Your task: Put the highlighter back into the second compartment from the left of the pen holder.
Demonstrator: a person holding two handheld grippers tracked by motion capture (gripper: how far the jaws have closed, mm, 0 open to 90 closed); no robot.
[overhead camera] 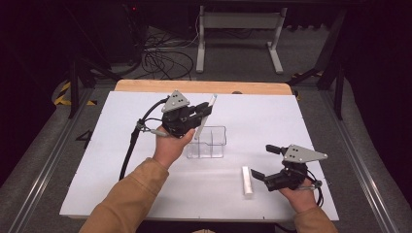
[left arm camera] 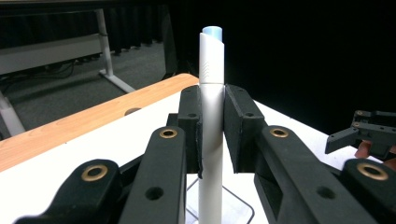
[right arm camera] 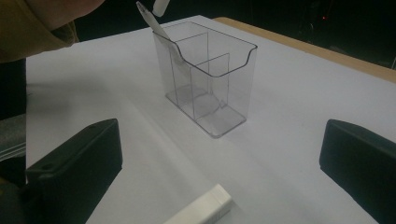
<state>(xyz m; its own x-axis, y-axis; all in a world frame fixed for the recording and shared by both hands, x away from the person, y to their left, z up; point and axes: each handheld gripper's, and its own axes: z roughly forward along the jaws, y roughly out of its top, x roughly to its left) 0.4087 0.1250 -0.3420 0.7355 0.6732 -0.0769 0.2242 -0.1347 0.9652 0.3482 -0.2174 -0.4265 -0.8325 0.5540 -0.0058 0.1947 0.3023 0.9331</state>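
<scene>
Clamped in the left gripper (overhead camera: 200,112), a pen (left arm camera: 211,116) is held tilted over the clear holder (right arm camera: 208,74), its lower end just inside but not yet released, while the white bar (overhead camera: 247,180) remains on the table before the spread right gripper (overhead camera: 260,162).

I see two matt black grippers: the left gripper (overhead camera: 201,112) and the right gripper (overhead camera: 261,162). Each one carries a grey three-cornered plate (overhead camera: 175,101) on top with small dark holes. In the left gripper view, brass-coloured rings (left arm camera: 168,133) sit in the jaw arms. A black cable (overhead camera: 130,145) hangs from the left gripper. The sleeves (overhead camera: 127,198) are mustard brown.
</scene>
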